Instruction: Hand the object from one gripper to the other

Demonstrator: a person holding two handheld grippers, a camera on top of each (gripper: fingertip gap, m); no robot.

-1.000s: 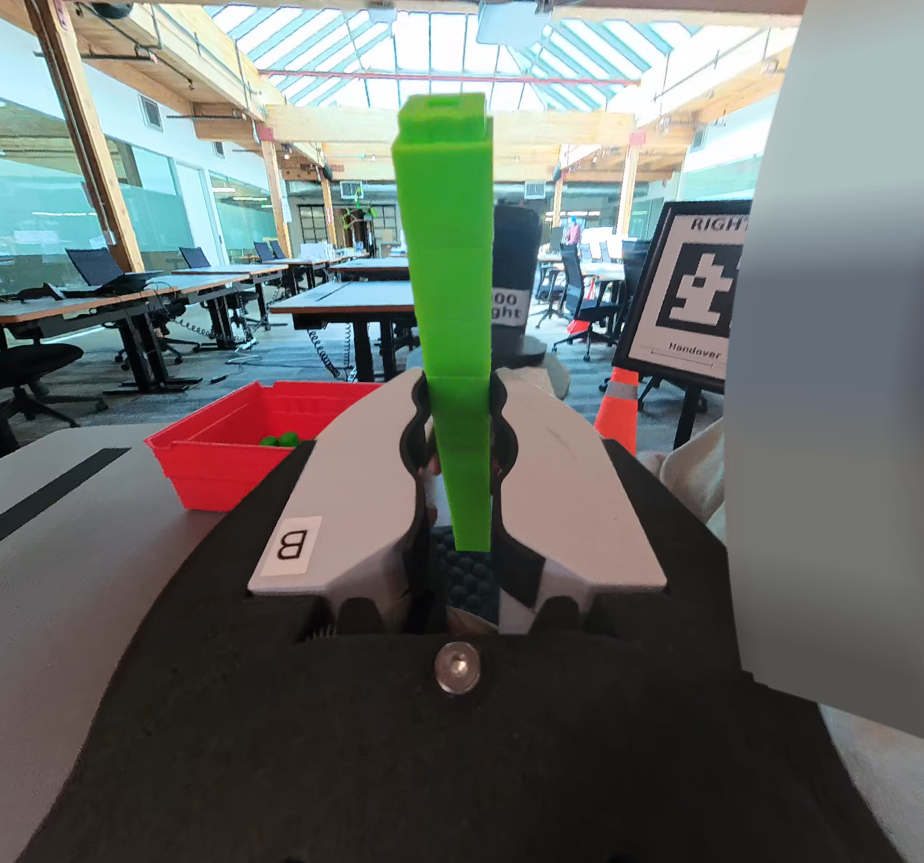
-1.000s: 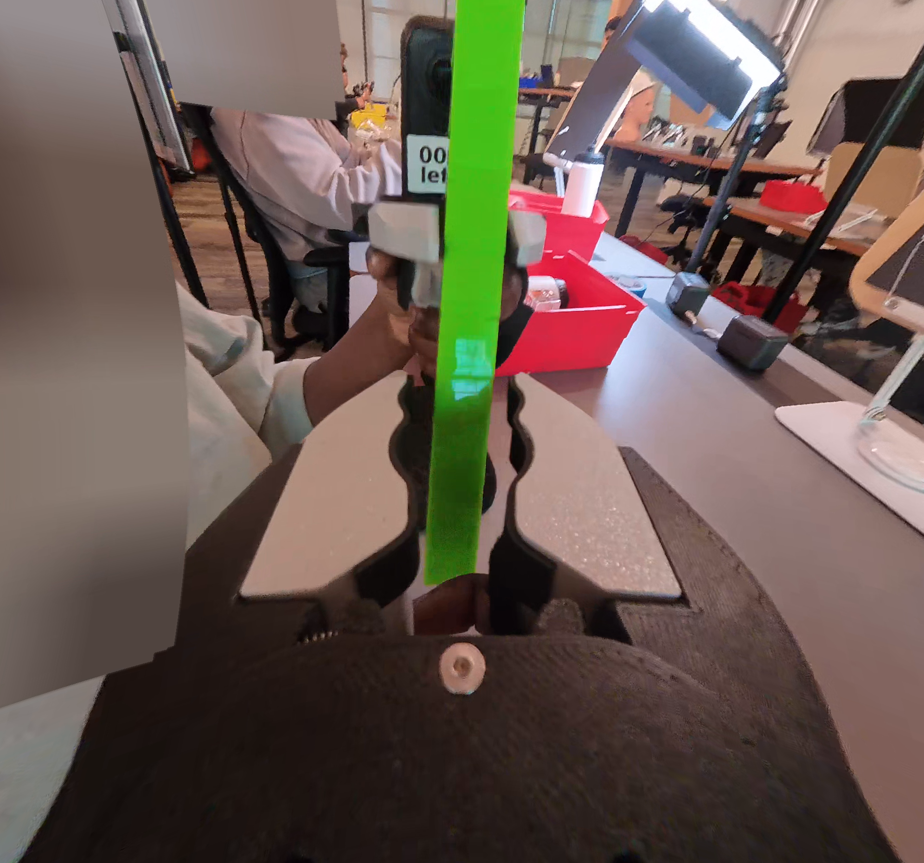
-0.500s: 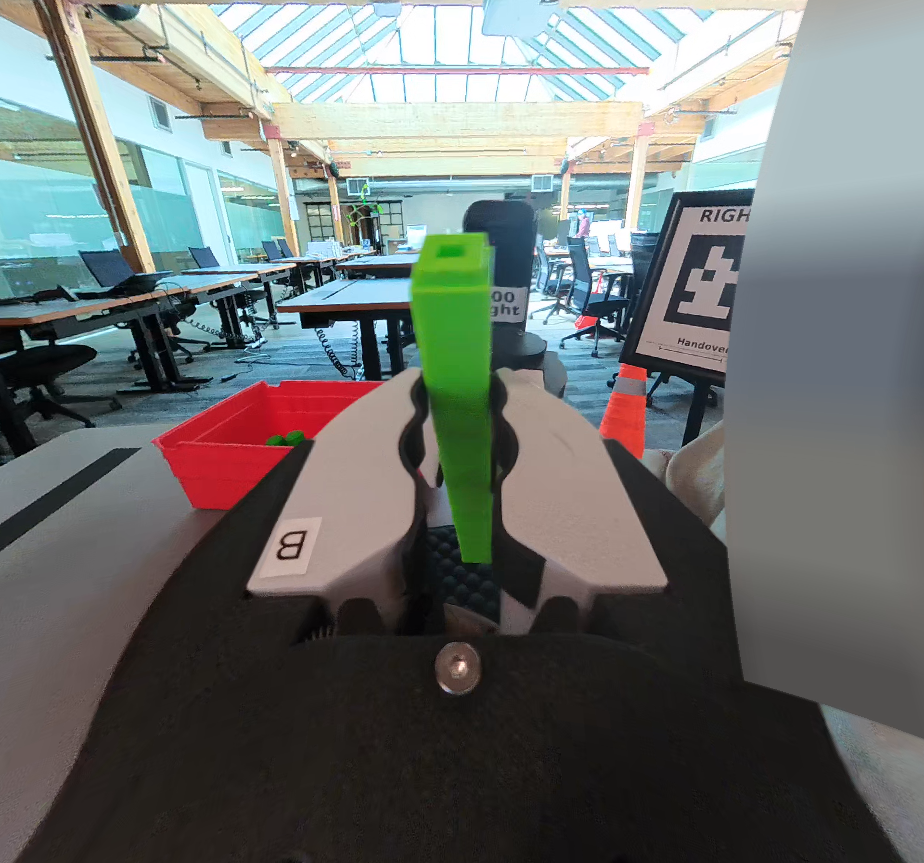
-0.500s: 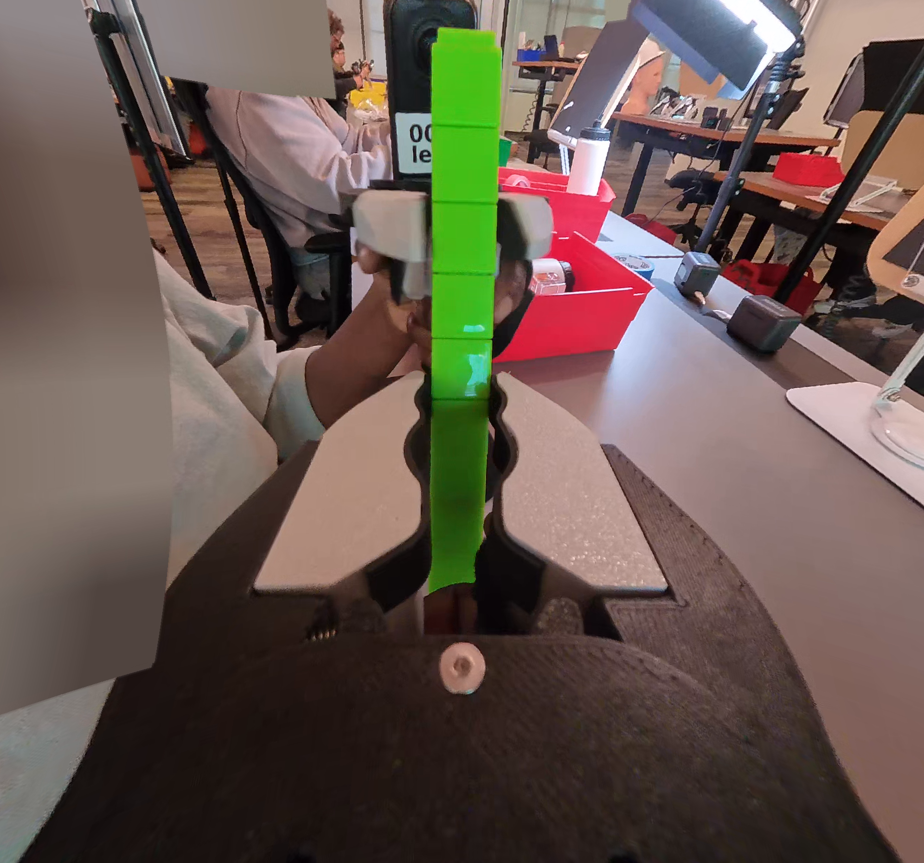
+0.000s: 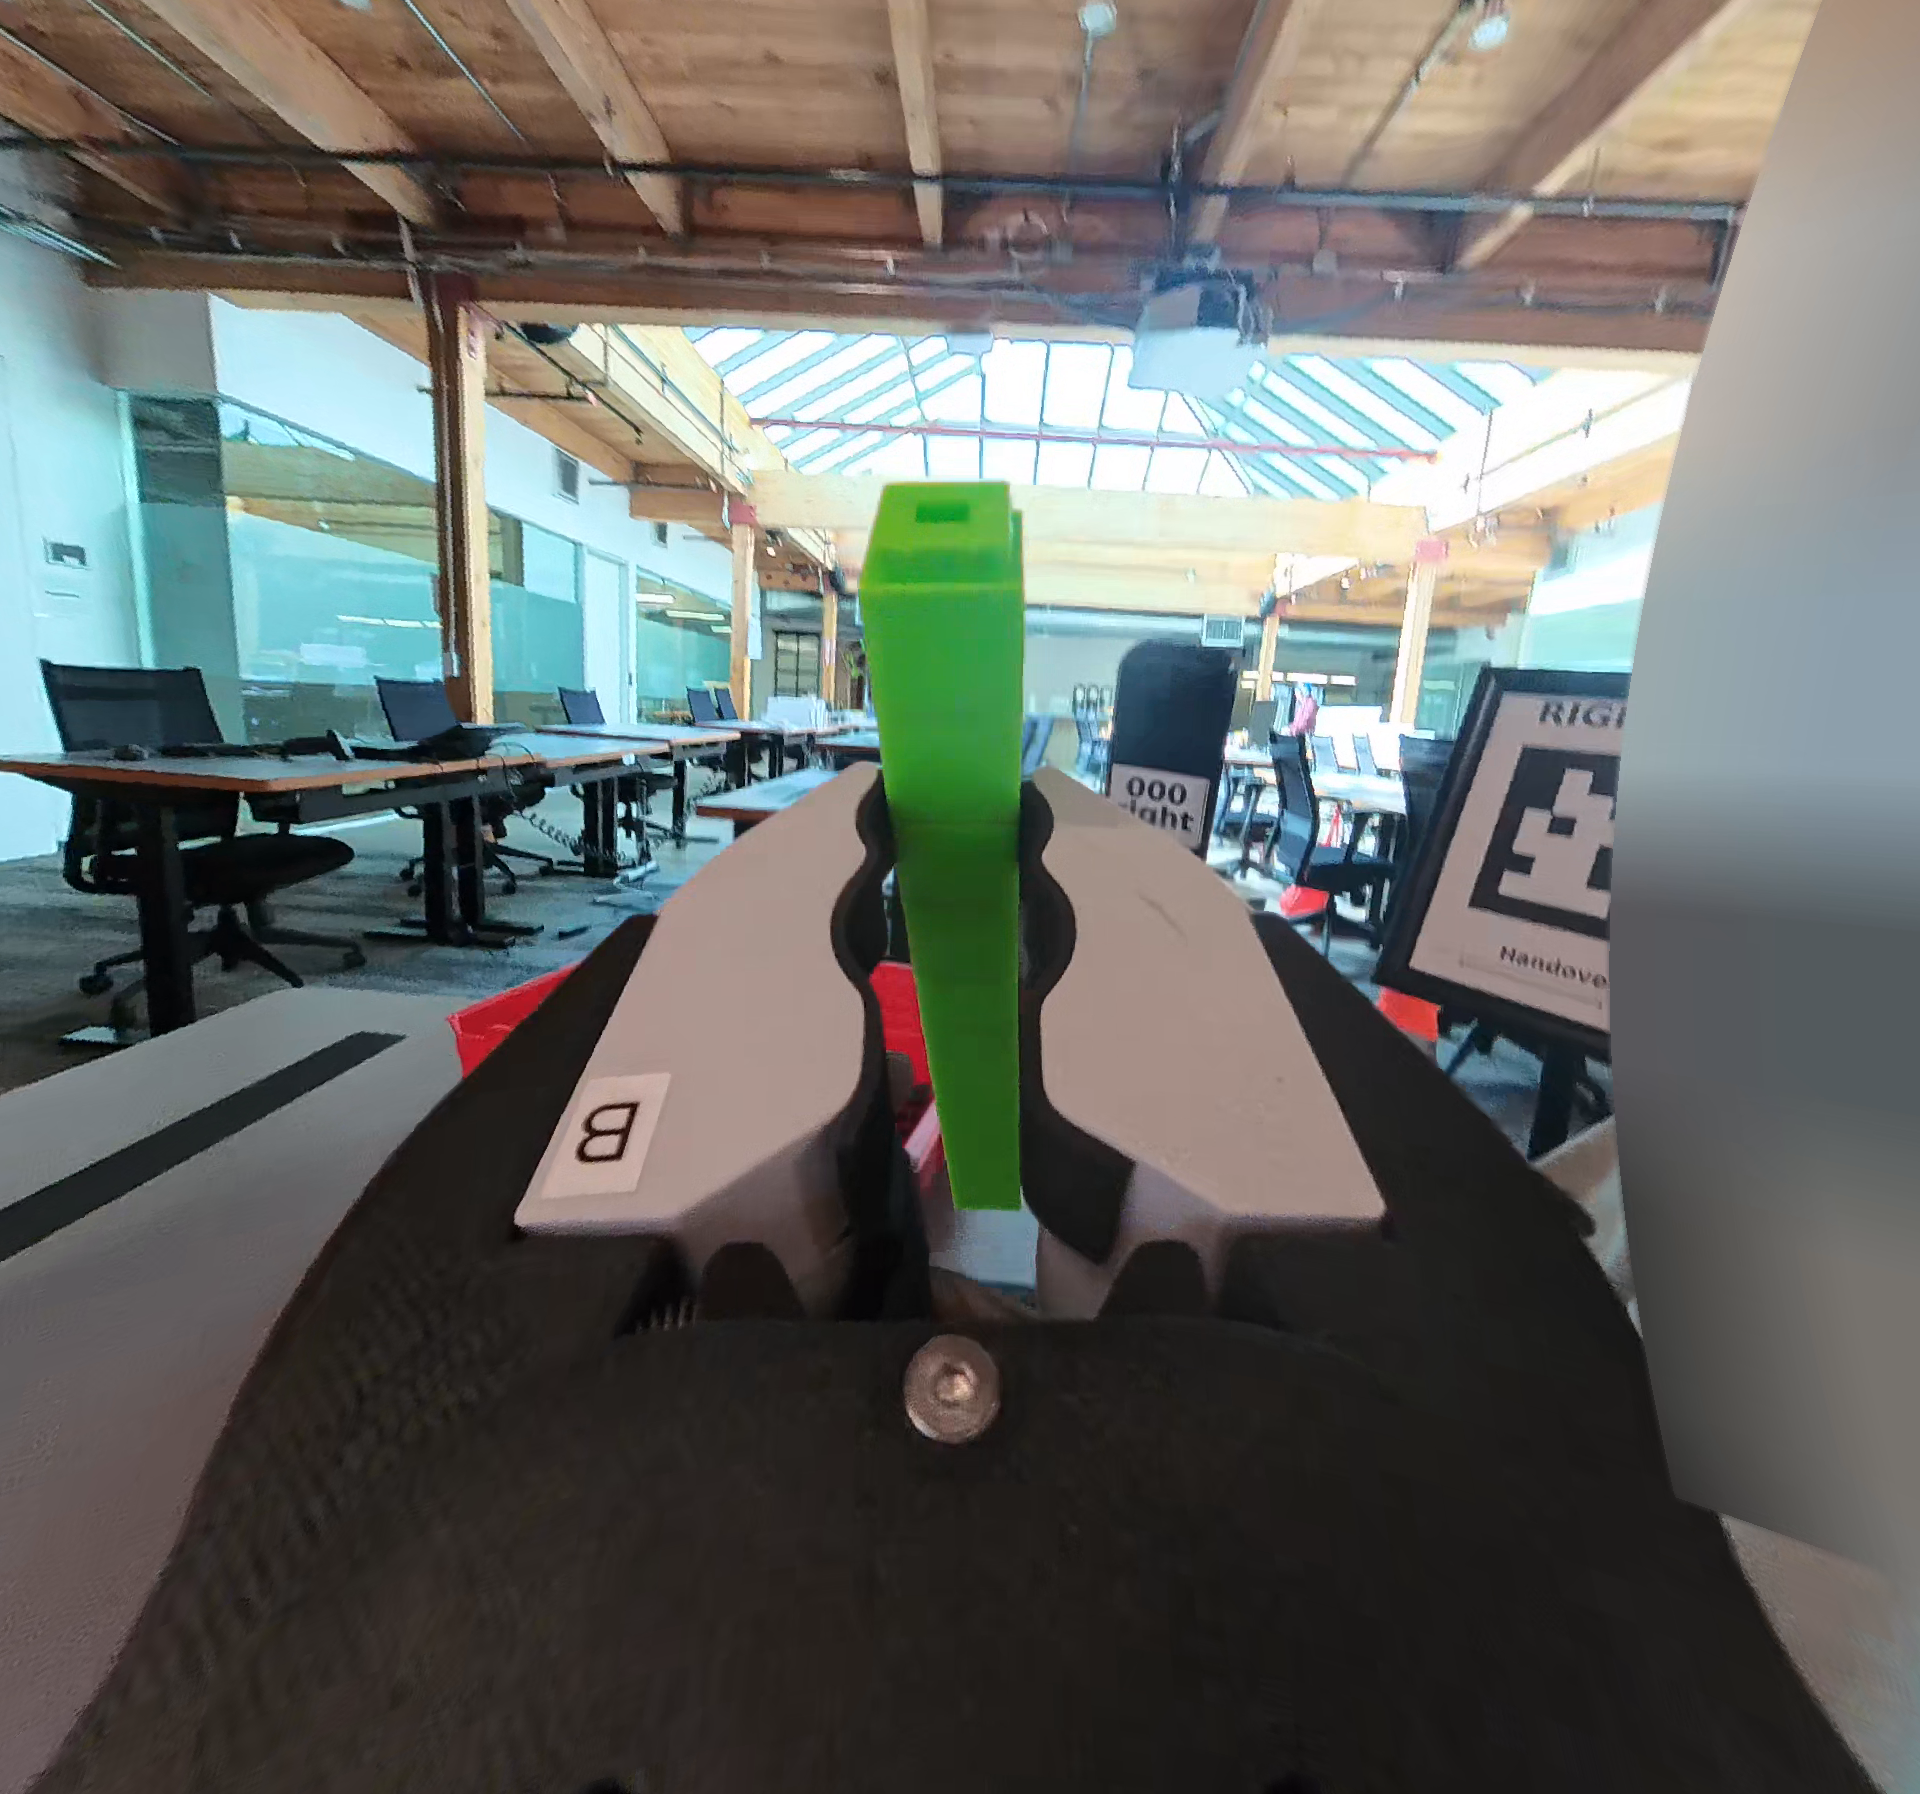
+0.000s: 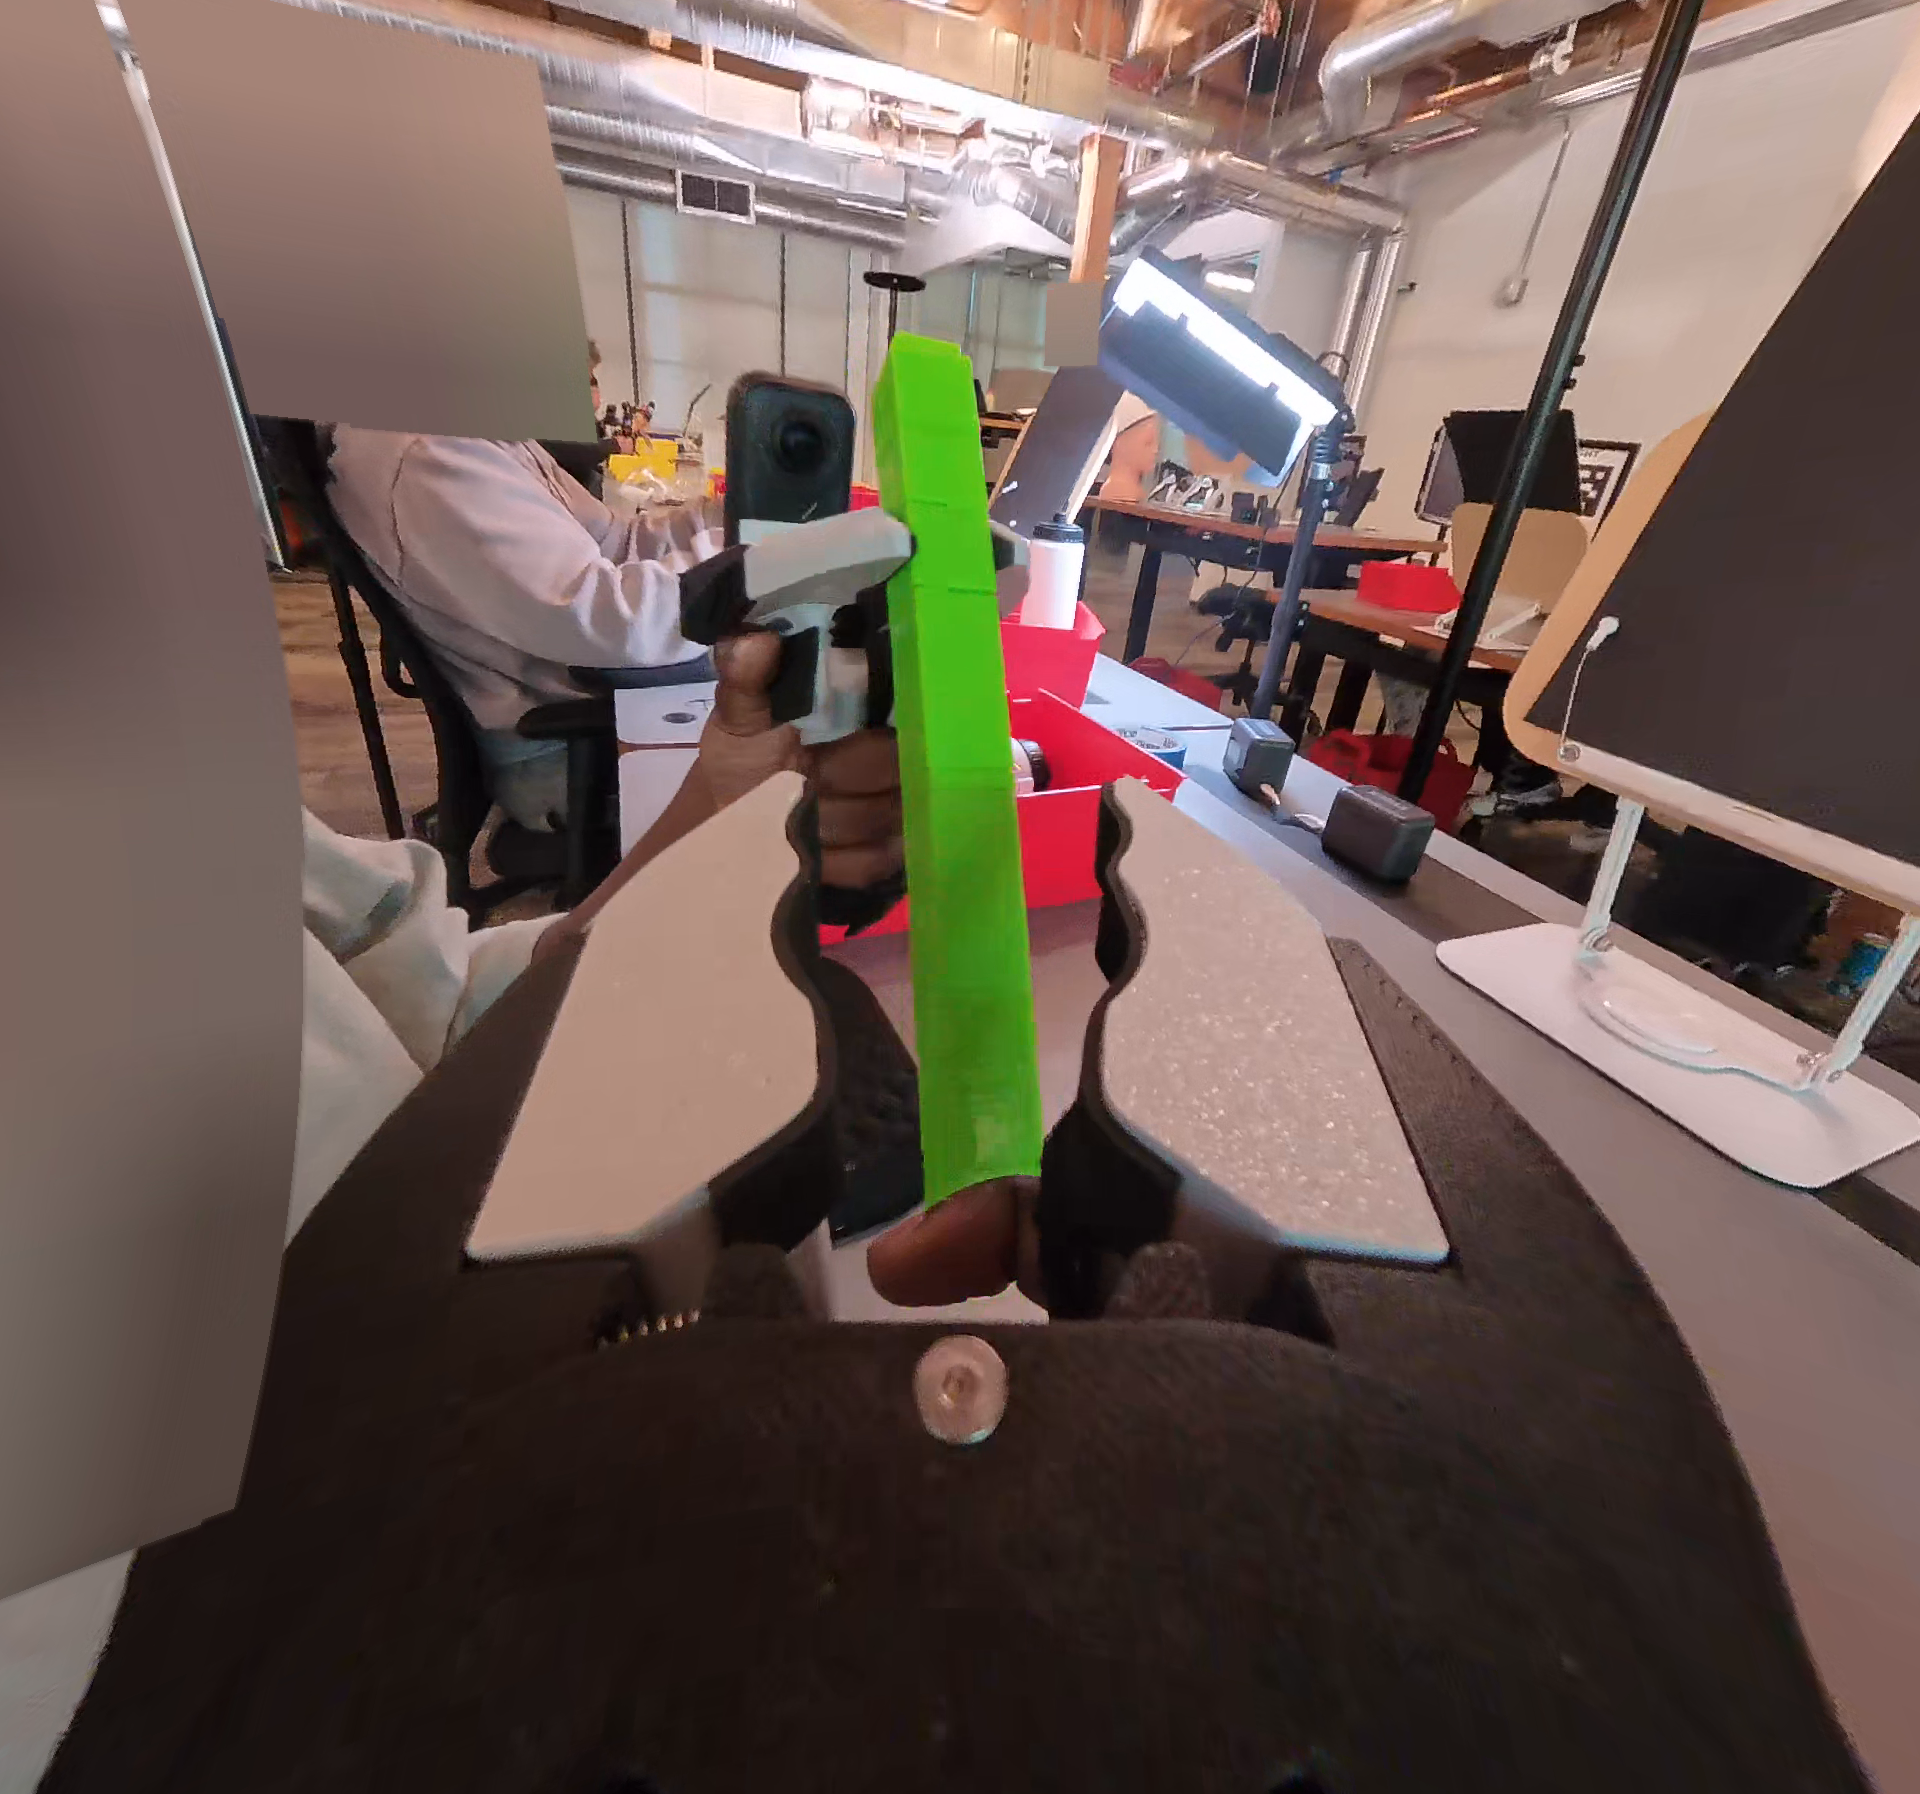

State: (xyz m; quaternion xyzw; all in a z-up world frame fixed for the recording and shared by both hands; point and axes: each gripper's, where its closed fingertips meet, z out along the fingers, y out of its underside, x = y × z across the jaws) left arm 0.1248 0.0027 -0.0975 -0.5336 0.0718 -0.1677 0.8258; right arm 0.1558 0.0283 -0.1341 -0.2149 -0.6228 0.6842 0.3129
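The green bar point(image 5: 951, 871), a long stick of snapped-together cubes, stands nearly upright between the two tools, above the grey table point(image 6: 1558, 1173). The left gripper point(image 5: 951, 809) is clamped on it: in the left wrist view both jaws press the bar's sides, and its top pokes out toward twelve o'clock. In the right wrist view that same gripper point(image 6: 940, 560) pinches the bar high up, at about eleven o'clock from the picture's middle.

The right gripper point(image 6: 961, 975) stands wide, its jaws well apart from the bar on both sides, so it carries no load. The bar's lower end sits deep in its throat, just above a fingertip point(image 6: 940, 1235) of the person that shows there.

By my reading the hand-over is at its release stage: the weight is with the left tool and the right one has to get clear. To do that well, draw the right gripper straight back along its own axis, toward six o'clock in its view, keeping the jaws spread so neither pad brushes the bar. The bar leans slightly toward eleven o'clock, so a sideways pull could knock it or snap a joint between cubes. Keep the left grip firm and unmoving meanwhile. The red bin point(image 6: 1081, 799) lies behind the bar at about one o'clock; keep the bar's lower end away from its rim.
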